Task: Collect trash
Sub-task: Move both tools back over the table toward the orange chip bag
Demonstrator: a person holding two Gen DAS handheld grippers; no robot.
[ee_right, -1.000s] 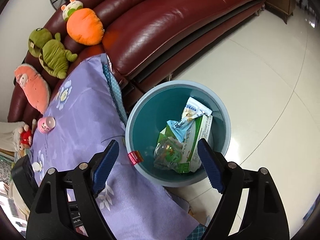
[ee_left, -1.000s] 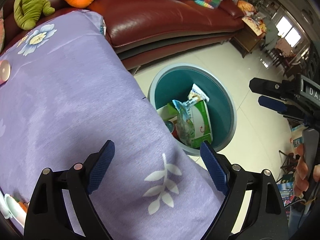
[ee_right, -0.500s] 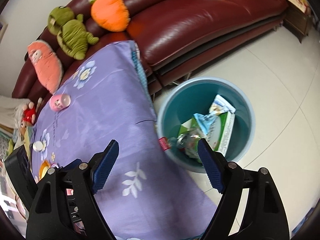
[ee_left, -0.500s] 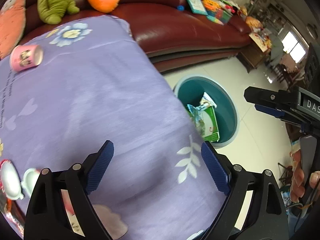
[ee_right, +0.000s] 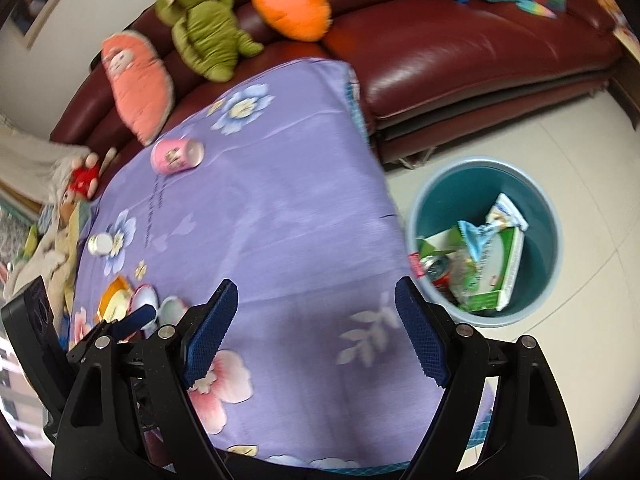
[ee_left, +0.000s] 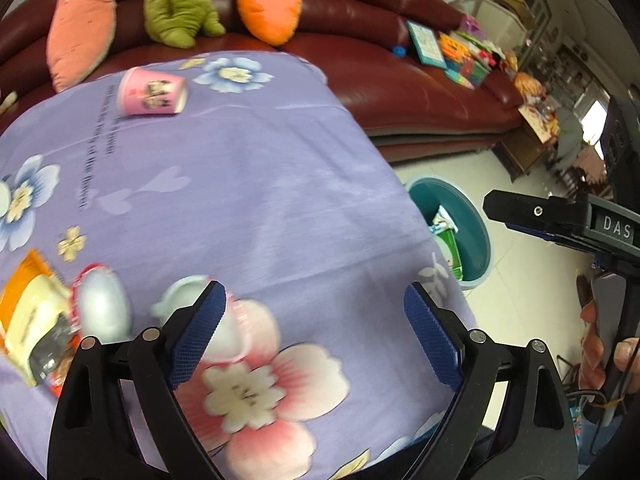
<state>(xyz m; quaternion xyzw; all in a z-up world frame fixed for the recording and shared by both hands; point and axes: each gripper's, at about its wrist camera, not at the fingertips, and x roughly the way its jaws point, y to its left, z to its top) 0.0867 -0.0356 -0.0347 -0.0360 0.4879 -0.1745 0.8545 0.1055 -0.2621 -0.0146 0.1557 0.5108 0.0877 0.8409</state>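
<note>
Both the left gripper (ee_left: 315,334) and right gripper (ee_right: 316,330) hung wide open, empty, over the purple cloth (ee_right: 280,216); its right edge overhung the bin (ee_right: 484,240).

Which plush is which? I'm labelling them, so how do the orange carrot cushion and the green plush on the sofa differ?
The orange carrot cushion is smooth, rounded and bright orange; the green plush is lumpy, wrinkled and olive. The carrot cushion sits to the right of the green plush in both views, nearer the books. Both lean against the dark red sofa backrest, behind the purple cloth.
</note>
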